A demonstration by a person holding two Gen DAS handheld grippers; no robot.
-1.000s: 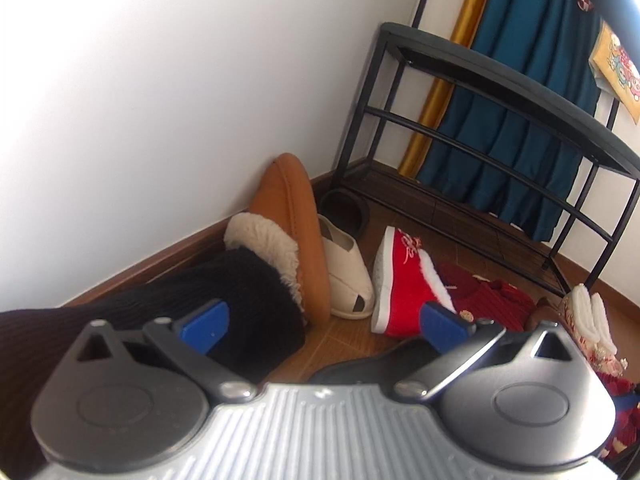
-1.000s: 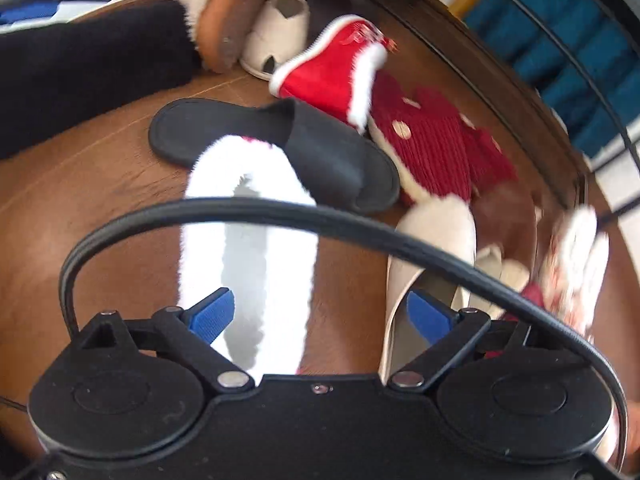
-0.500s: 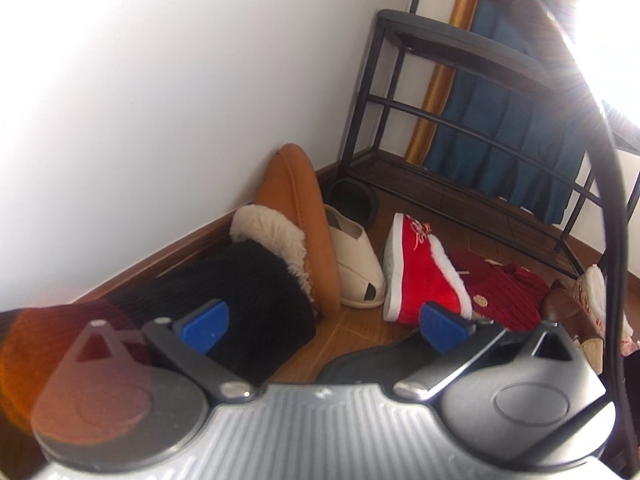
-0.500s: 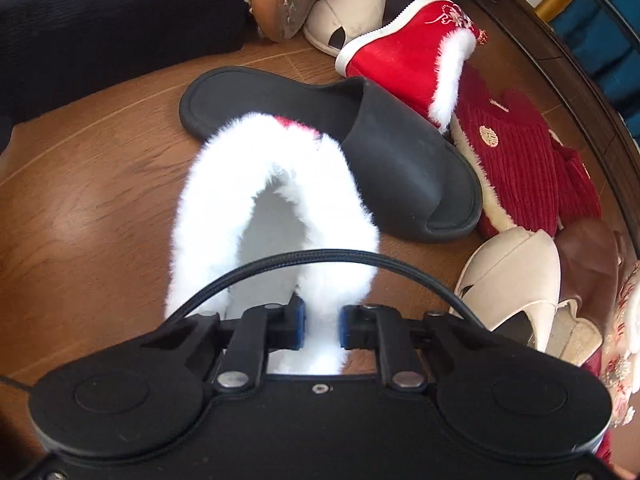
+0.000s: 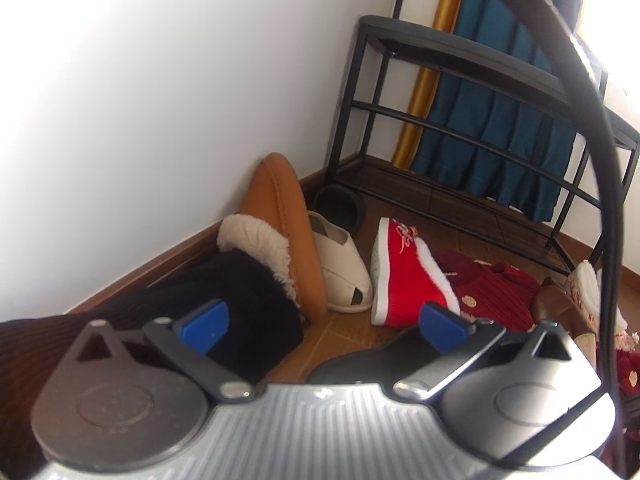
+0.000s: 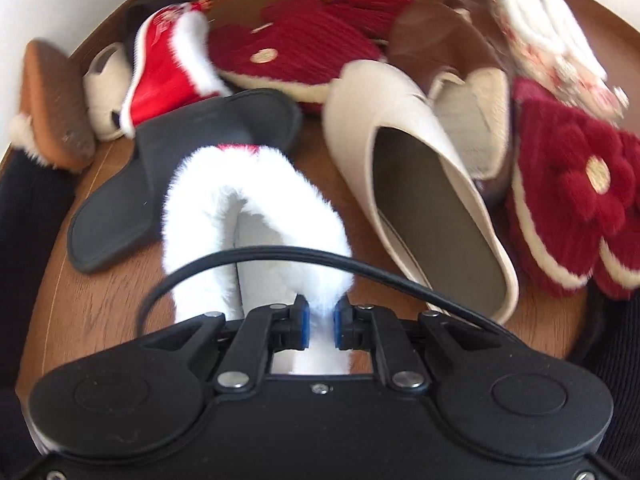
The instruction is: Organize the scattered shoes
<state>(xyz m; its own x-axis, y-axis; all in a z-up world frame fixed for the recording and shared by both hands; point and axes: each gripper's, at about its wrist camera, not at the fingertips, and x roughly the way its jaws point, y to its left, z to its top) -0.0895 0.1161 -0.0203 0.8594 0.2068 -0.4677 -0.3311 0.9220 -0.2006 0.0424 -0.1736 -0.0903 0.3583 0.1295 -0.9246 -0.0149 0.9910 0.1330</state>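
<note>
The white-furred red slipper (image 6: 248, 216) lies on the wooden floor (image 6: 100, 300) amid the scattered shoes, its fluffy heel collar pinched between the nearly closed pads of the right claw (image 6: 319, 322). A black slide (image 6: 180, 168) touches its left side; a cream mule (image 6: 420, 192) lies just to its right. Beyond them sit a red boot-slipper (image 6: 164, 68) and dark red knitted slippers (image 6: 296, 52). The left claw (image 5: 324, 322) hangs wide open, holding nothing, above the floor near the wall, facing the black shoe rack (image 5: 460, 92) in the corner.
</note>
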